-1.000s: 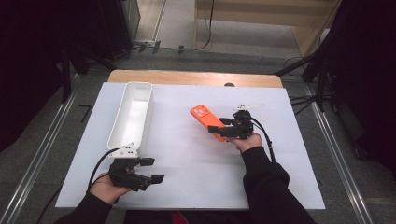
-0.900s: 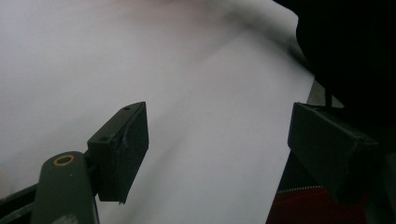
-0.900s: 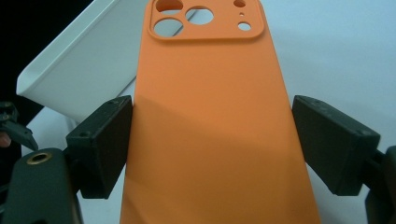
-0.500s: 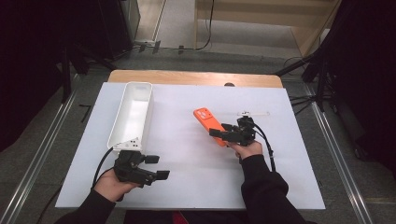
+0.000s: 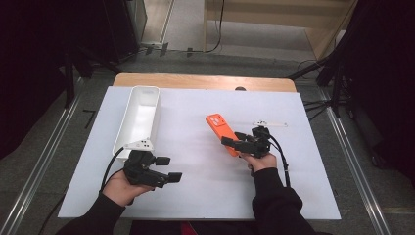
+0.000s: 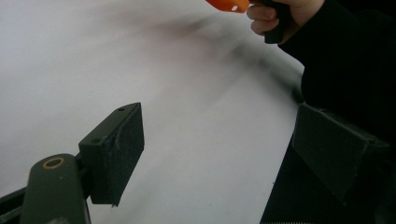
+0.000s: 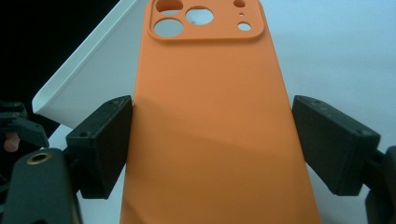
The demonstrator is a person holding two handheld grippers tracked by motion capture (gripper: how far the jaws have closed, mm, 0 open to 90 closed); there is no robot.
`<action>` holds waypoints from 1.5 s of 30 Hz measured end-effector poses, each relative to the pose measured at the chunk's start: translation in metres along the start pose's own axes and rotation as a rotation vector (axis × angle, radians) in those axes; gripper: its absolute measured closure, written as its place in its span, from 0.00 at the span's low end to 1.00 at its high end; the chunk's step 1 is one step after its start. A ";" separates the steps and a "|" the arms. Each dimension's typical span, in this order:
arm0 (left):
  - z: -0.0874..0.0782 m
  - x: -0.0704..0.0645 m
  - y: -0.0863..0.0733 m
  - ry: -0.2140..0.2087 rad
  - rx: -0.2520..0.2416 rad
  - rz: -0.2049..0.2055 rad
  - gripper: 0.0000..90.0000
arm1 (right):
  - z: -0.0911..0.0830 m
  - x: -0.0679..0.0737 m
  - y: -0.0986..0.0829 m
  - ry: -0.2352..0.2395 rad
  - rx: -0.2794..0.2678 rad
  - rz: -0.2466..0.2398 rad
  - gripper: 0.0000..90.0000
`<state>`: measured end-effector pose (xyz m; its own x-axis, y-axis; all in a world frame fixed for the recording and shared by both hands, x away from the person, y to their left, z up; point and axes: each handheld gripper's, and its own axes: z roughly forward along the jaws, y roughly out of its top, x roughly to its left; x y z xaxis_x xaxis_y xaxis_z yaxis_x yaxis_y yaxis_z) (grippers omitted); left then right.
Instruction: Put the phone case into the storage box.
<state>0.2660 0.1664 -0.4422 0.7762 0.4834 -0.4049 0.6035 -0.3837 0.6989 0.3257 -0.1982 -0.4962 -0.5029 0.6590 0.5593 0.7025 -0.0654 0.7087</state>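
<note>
The long white tray (image 5: 138, 119) is lying at the left of the white surface (image 5: 195, 171) with nothing inside it. The right gripper (image 5: 234, 139) is reaching over the orange phone case (image 5: 221, 132) at the middle of the surface, and the right gripper view is showing its fingers (image 7: 100, 144) spread along both edges of the case, released, and the camera cutouts; no writing is readable. The left gripper (image 5: 169, 169) is hovering near the front edge with its fingers (image 6: 114, 149) wide apart and holding nothing.
</note>
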 end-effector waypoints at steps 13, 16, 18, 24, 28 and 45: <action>0.006 0.005 0.023 0.008 -0.001 -0.023 0.19 | -0.001 0.009 -0.012 -0.023 -0.026 0.006 0.16; 0.008 0.007 0.028 0.026 -0.001 -0.033 0.19 | -0.001 0.010 -0.014 -0.040 -0.031 0.011 0.16; 0.009 0.008 0.031 0.027 -0.003 -0.034 0.19 | -0.001 0.010 -0.015 -0.043 -0.035 0.013 0.16; 0.015 0.011 0.042 0.026 0.011 -0.041 0.19 | -0.002 0.011 -0.018 -0.047 -0.043 0.035 0.16; 0.019 0.013 0.049 0.027 0.007 -0.044 0.19 | -0.001 0.013 -0.019 -0.047 -0.050 0.032 0.16; 0.036 0.028 0.073 0.079 -0.014 -0.115 0.23 | 0.005 0.020 -0.027 -0.062 -0.074 0.036 0.16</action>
<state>0.3386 0.1238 -0.4236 0.6848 0.5843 -0.4355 0.6847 -0.3111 0.6591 0.2990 -0.1794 -0.5058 -0.4445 0.7003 0.5586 0.6793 -0.1429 0.7198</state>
